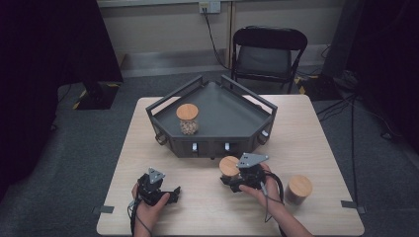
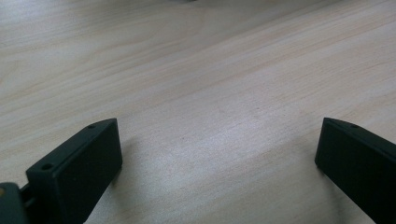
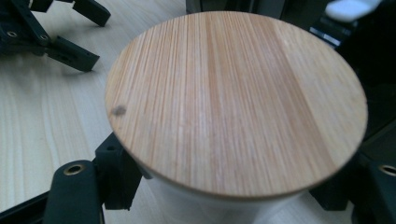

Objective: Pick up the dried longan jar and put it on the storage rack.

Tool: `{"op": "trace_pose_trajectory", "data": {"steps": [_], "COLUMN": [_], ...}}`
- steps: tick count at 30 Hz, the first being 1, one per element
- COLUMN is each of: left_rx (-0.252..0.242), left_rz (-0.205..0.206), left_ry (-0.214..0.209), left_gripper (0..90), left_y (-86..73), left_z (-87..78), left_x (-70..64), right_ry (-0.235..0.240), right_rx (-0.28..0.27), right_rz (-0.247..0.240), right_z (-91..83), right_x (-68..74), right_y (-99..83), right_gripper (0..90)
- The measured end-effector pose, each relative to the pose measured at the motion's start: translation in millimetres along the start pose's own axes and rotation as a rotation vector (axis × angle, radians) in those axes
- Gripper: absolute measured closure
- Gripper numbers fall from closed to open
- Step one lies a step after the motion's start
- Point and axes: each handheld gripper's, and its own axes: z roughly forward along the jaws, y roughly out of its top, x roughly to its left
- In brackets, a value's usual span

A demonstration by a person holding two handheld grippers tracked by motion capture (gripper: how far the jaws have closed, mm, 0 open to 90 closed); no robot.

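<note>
1. While the right gripper sits just in front of the grey tray, its jaws are closed around a jar with a wooden lid, which stands on the table.
2. Near the front edge, the left gripper rests low over bare wood, jaws spread wide with nothing between them.
3. A second jar stands inside the tray.
4. A third jar stands on the table, right of the right hand.

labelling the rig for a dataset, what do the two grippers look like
Both are black with two blocky jaws that have small screw holes. The left gripper and the right gripper each carry a grey three-cornered plate on top, and a dark cable trails back along the forearm. No sleeves show.
</note>
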Motion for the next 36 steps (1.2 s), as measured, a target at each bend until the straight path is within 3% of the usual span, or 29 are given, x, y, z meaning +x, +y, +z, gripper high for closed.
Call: {"op": "trace_pose_trajectory", "data": {"steps": [12,26,36], "left_rx": [-0.001,-0.001,-0.001], "left_rz": [0.001,0.001,0.001], "left_ry": [0.001,0.001,0.001], "left_gripper": [0.3,0.3,0.3], "left_y": [-0.1,-0.1,-0.1], "left_z": [0.0,0.0,0.0], "left_x": [-0.1,-0.1,-0.1], "right_ry": [0.045,0.025,0.042], "right_rx": [-0.011,0.011,0.003], "right_rz": [0.005,-0.055,-0.056], "right_z": [-11.2,-20.8,-26.4], "right_x": [-6.5,-6.3,-11.5], "right_y": [12.9,35.1,49.5], "right_gripper": [25.4,25.5,25.4]}}
